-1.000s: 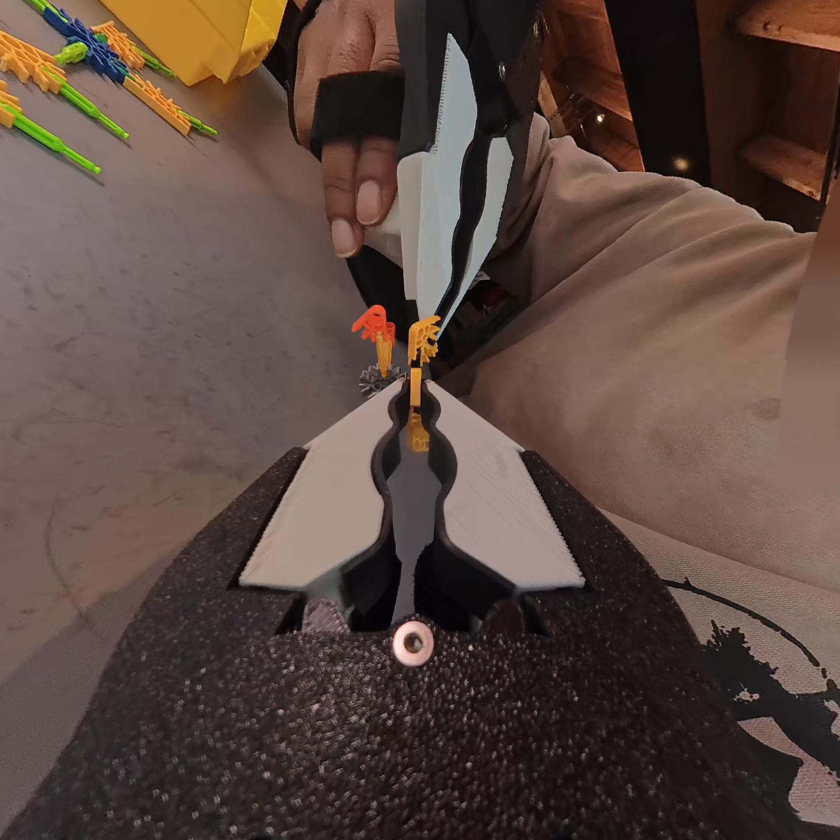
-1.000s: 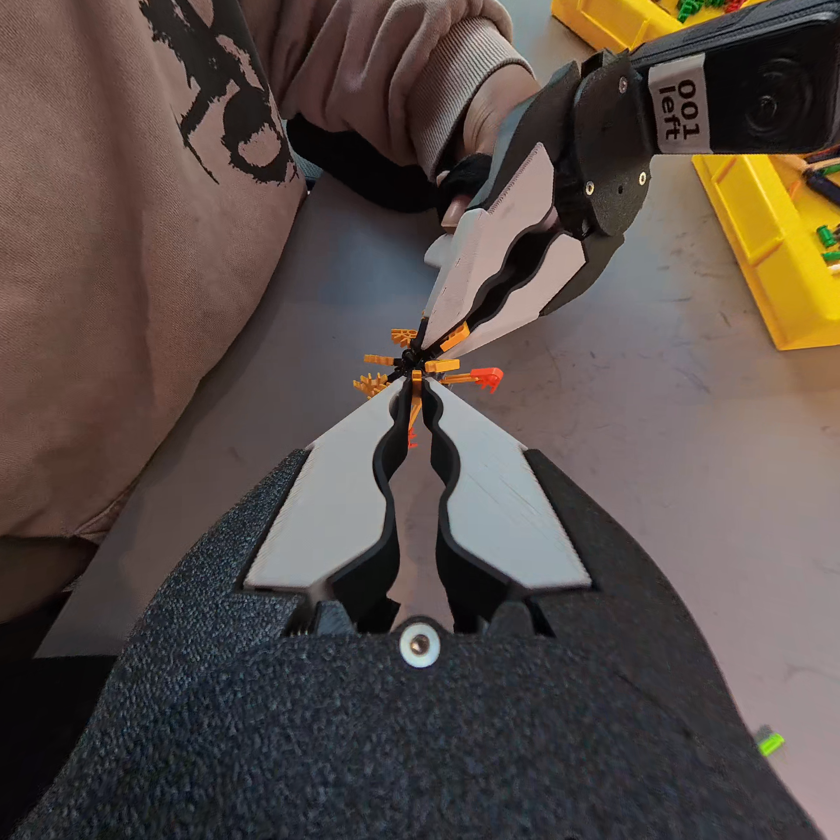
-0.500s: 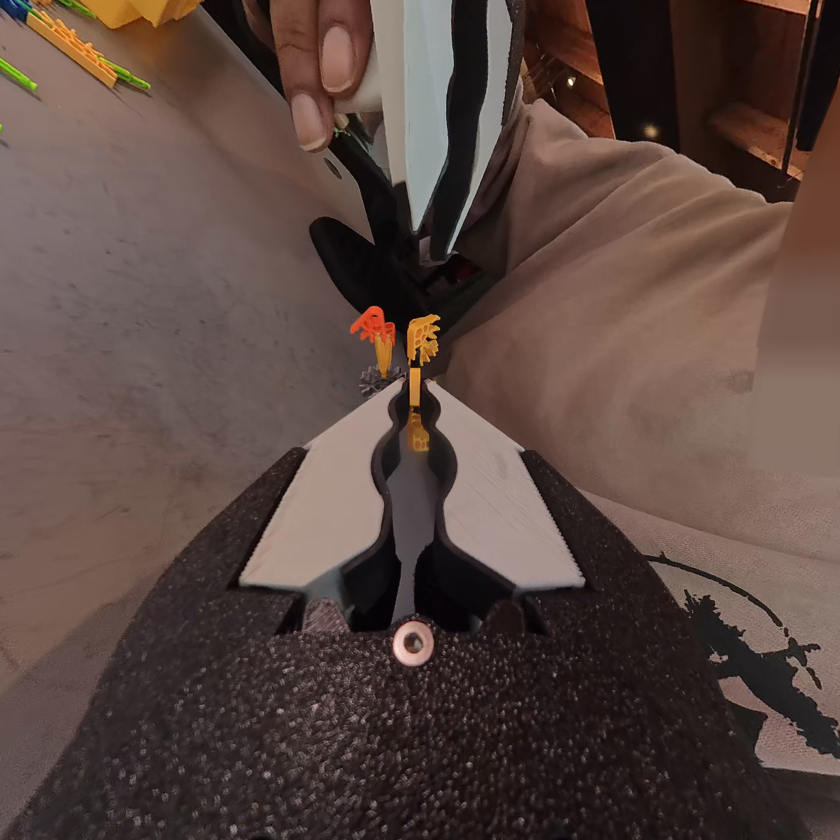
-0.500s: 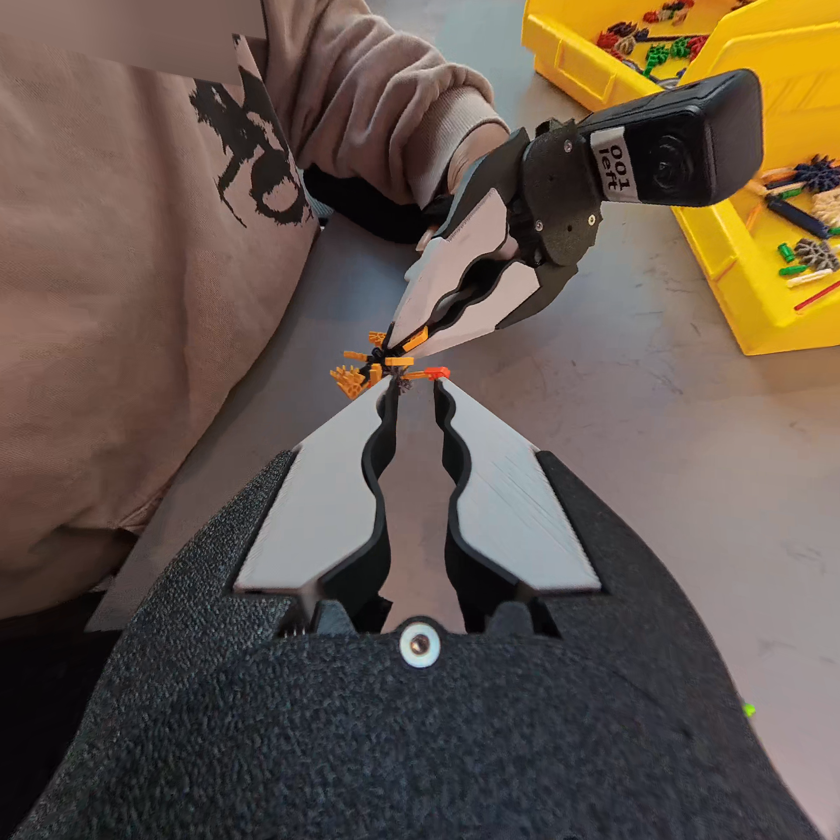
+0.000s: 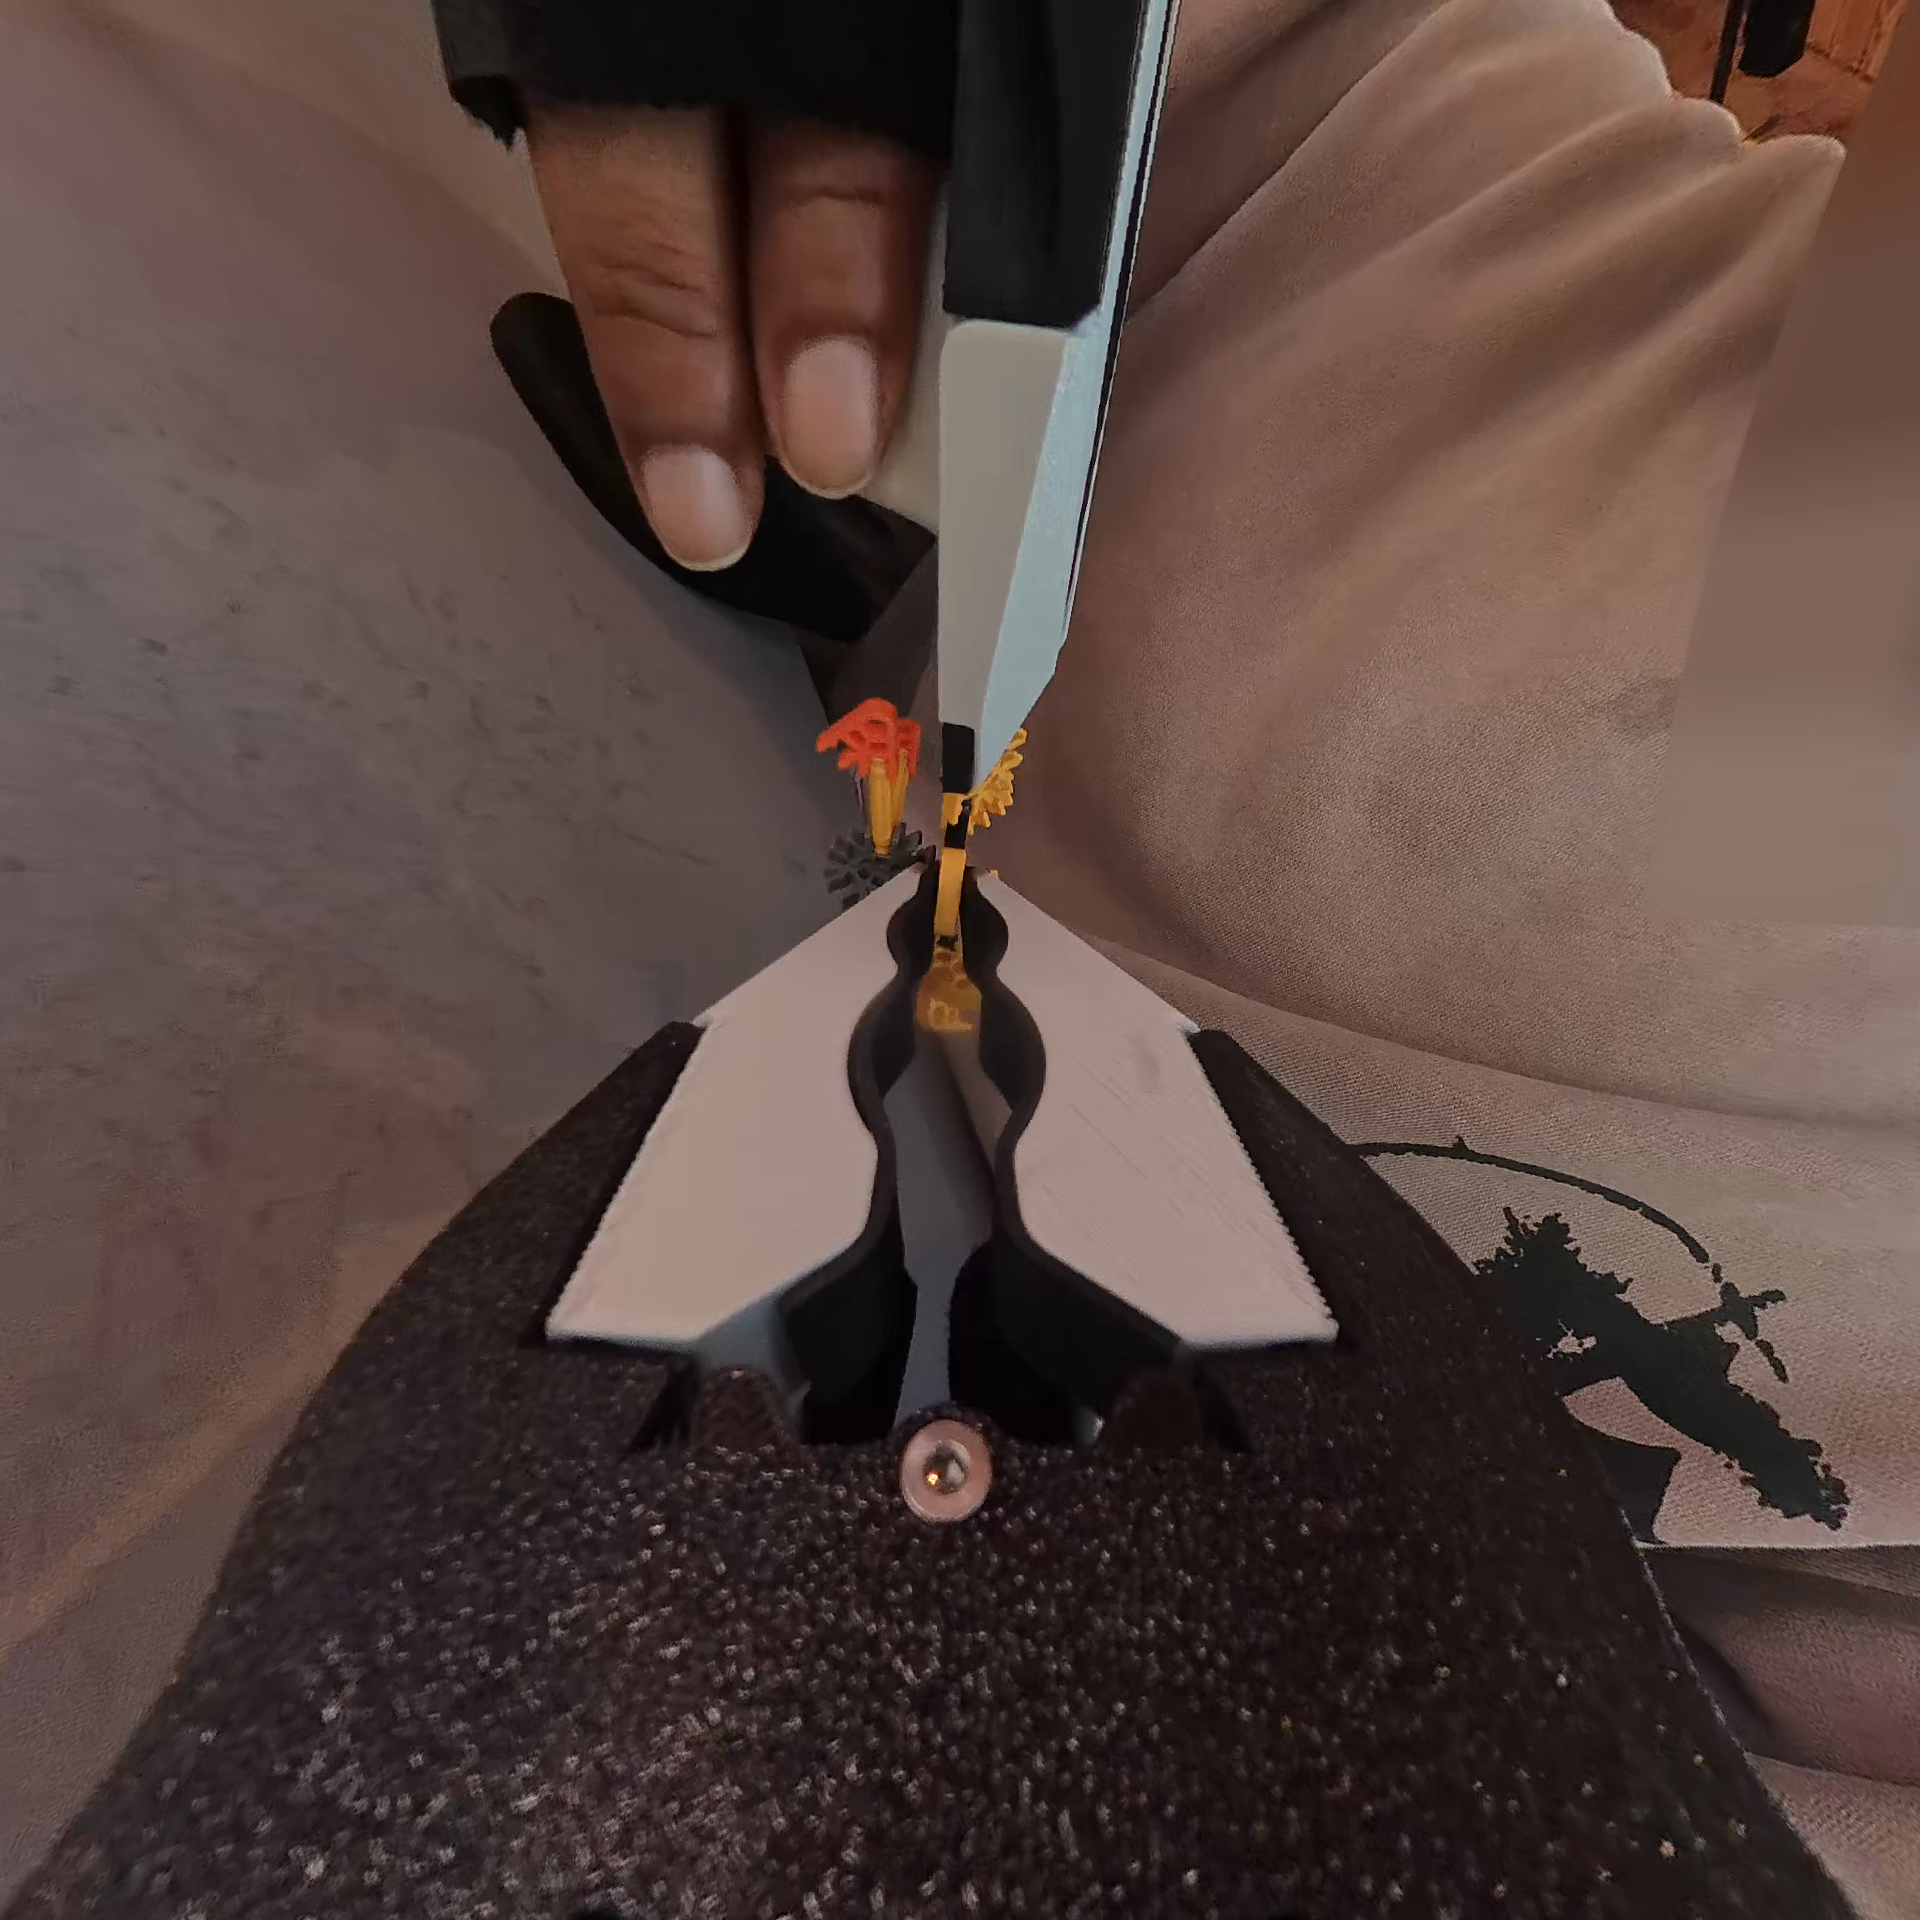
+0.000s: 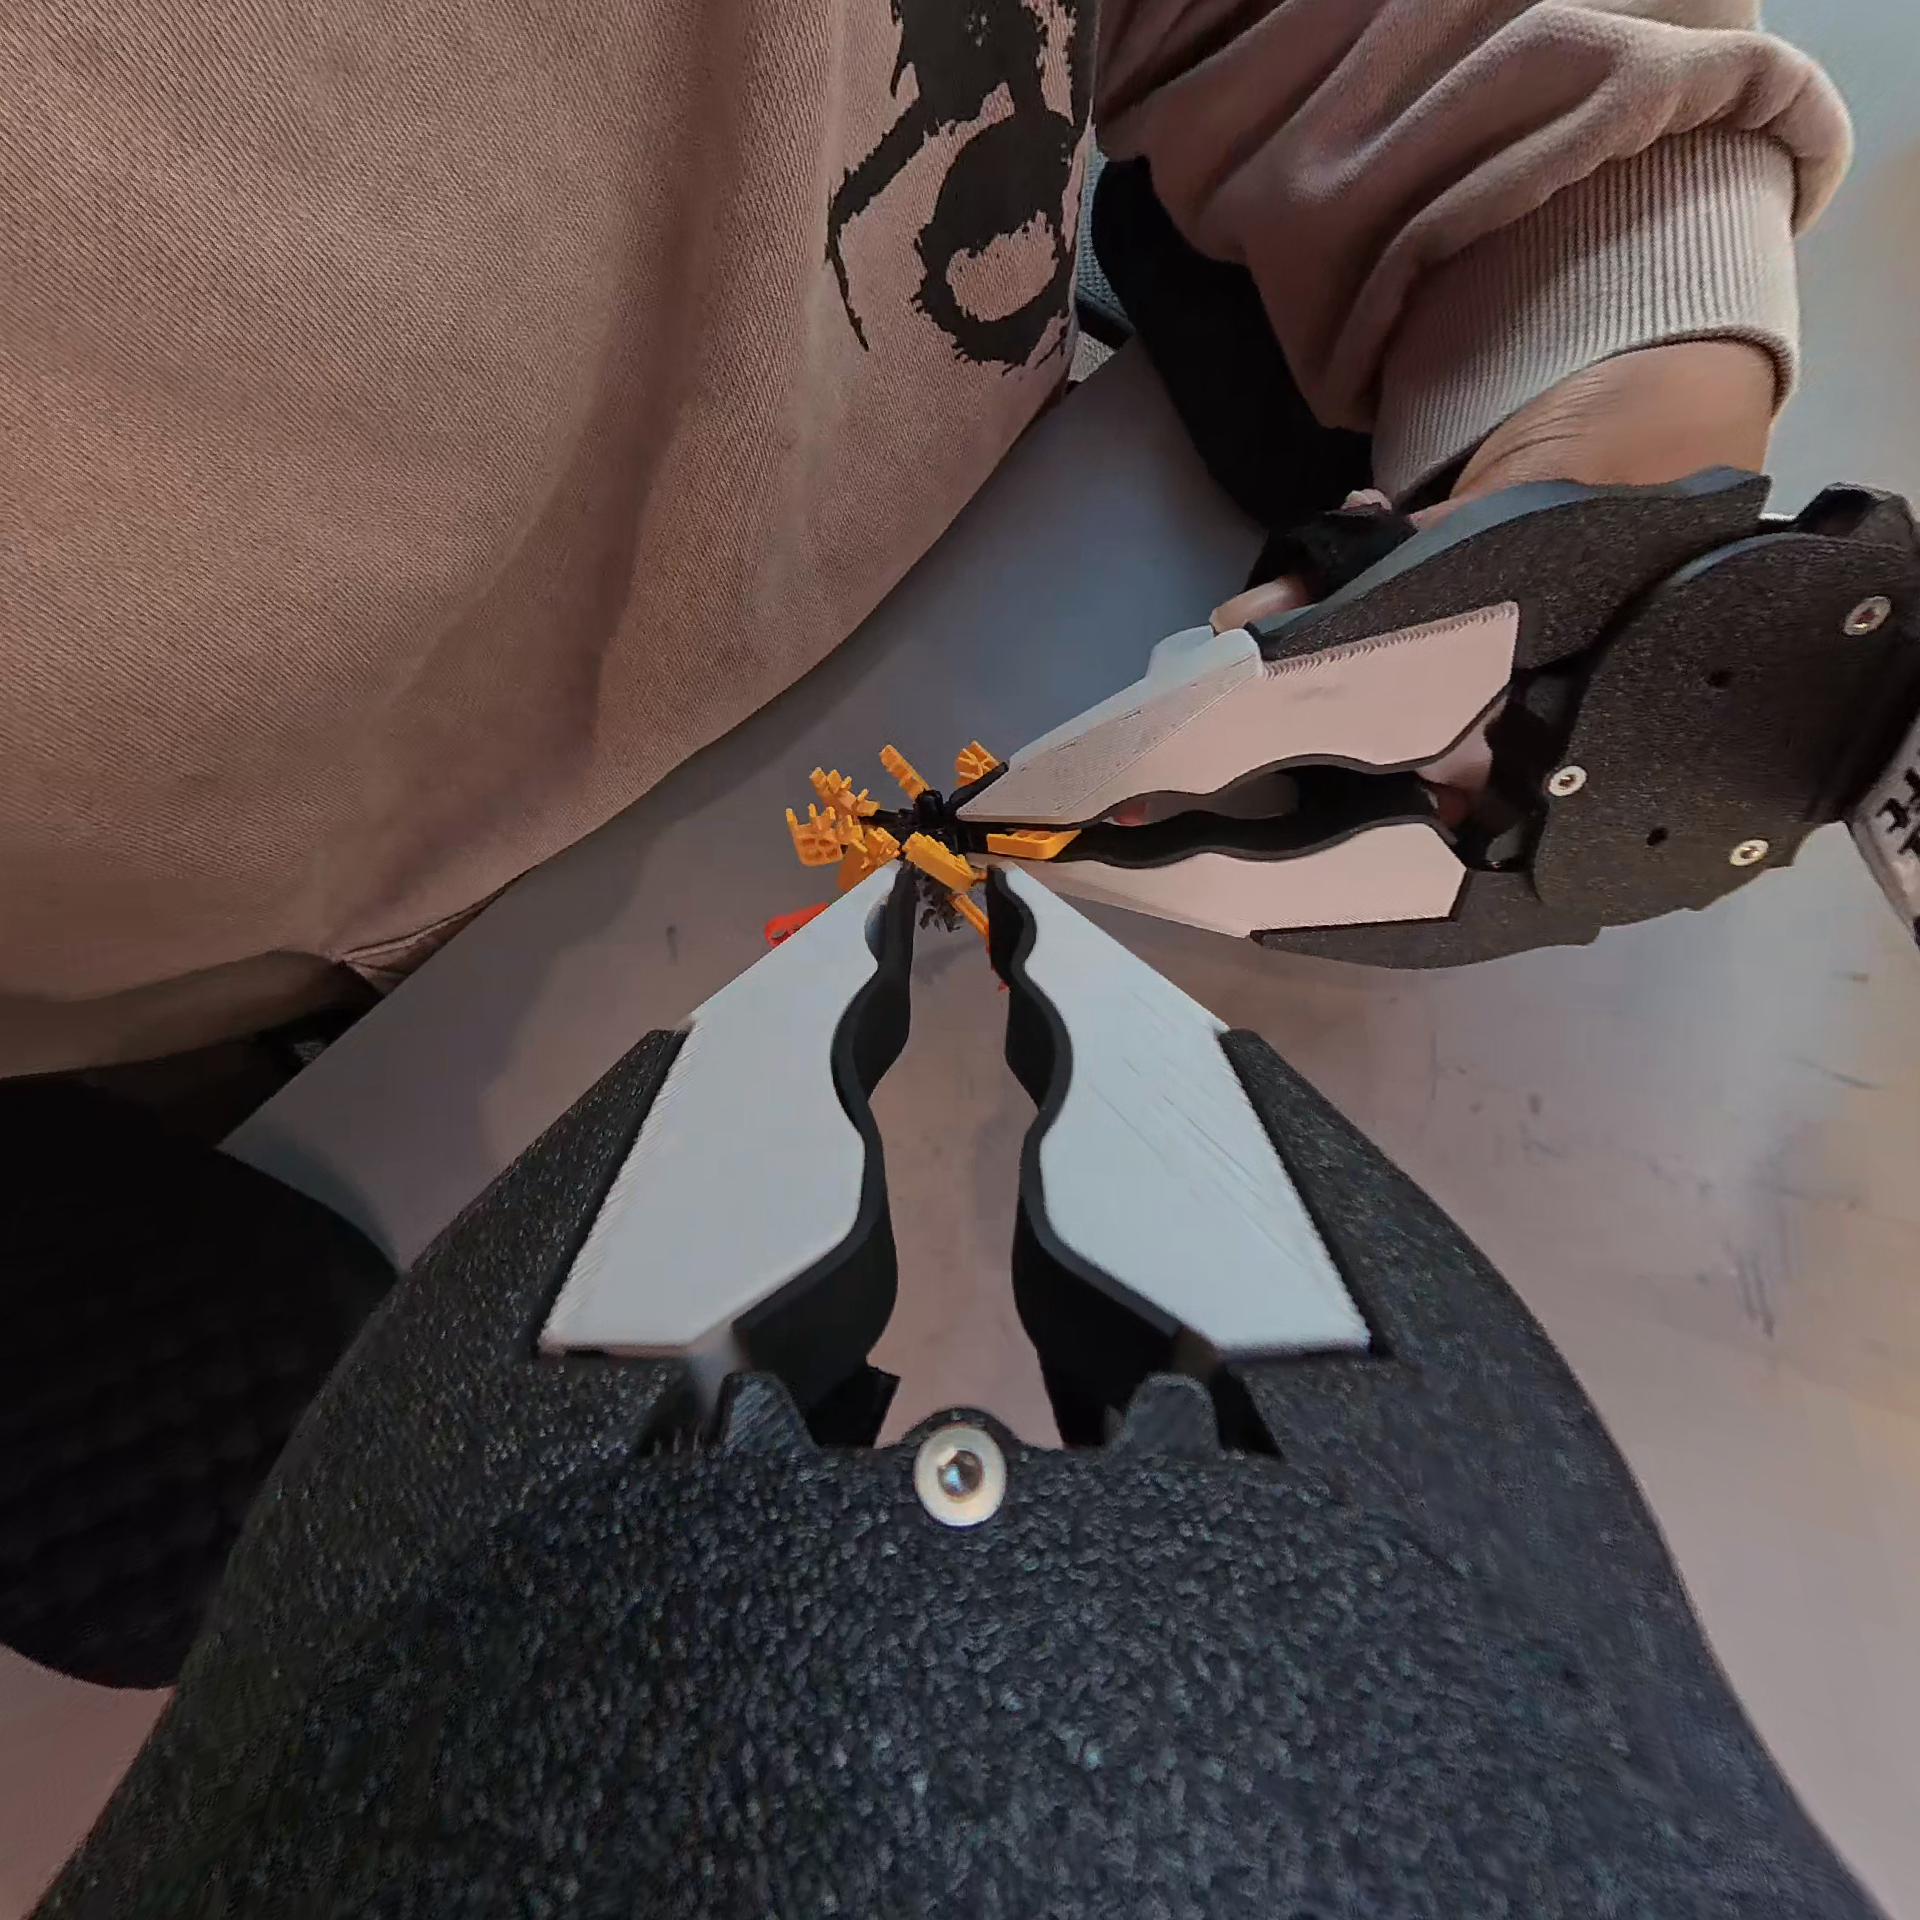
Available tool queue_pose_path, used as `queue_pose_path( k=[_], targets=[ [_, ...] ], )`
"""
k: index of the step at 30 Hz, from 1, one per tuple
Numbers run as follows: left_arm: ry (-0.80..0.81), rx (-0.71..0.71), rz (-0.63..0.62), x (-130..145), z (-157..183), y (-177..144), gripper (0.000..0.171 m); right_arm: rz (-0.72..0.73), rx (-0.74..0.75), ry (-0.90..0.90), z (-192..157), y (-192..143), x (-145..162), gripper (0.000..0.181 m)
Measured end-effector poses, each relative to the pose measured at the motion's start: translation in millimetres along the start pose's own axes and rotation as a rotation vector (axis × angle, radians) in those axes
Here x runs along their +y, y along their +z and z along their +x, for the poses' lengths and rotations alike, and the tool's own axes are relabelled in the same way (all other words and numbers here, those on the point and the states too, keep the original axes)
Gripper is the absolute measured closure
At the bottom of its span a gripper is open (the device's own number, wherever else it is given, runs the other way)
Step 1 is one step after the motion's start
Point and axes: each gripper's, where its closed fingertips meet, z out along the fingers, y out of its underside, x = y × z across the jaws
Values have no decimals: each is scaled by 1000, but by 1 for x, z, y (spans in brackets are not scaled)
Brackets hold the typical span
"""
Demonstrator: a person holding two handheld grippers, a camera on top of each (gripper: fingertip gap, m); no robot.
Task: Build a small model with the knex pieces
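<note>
The left gripper (image 5: 951, 883) was clamped tight, jaws nearly touching at the tips. The right gripper (image 6: 945, 894) had its jaws slightly parted, tips close beside the left's, the two meeting almost at right angles. A hand (image 5: 727, 312) gripped the right gripper.

You have a grey, scuffed table (image 6: 1558, 1195) under you, its near edge running along your sweatshirt, and nothing can be told for sure to lie on it, since the small orange piece (image 6: 792, 923) is half hidden.
</note>
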Motion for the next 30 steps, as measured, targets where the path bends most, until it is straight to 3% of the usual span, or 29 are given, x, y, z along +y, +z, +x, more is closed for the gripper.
queue_pose_path(
  k=[6, 15, 19, 21, 27, 30],
  targets=[
    [-1, -51, 11, -2, -7, -2, 168, 39, -37, 193, 4, -1, 6, 175],
    [-30, -225, 29, -4, -37, -11, 168, 15, -23, 908, 17, -1, 37, 175],
    [-40, -256, 20, -2, -43, -11, 168, 42, -11, 1040, 18, 2, 43, 174],
    [-38, -249, 19, -2, -42, -10, 168, 41, -8, 1018, 17, 2, 42, 174],
    [-27, -244, 5, -1, -40, -8, 168, -46, 86, 585, 20, 0, 41, 168],
    [-28, -243, 7, -1, -39, -8, 168, -27, 45, 549, 16, 3, 34, 170]
  ],
)
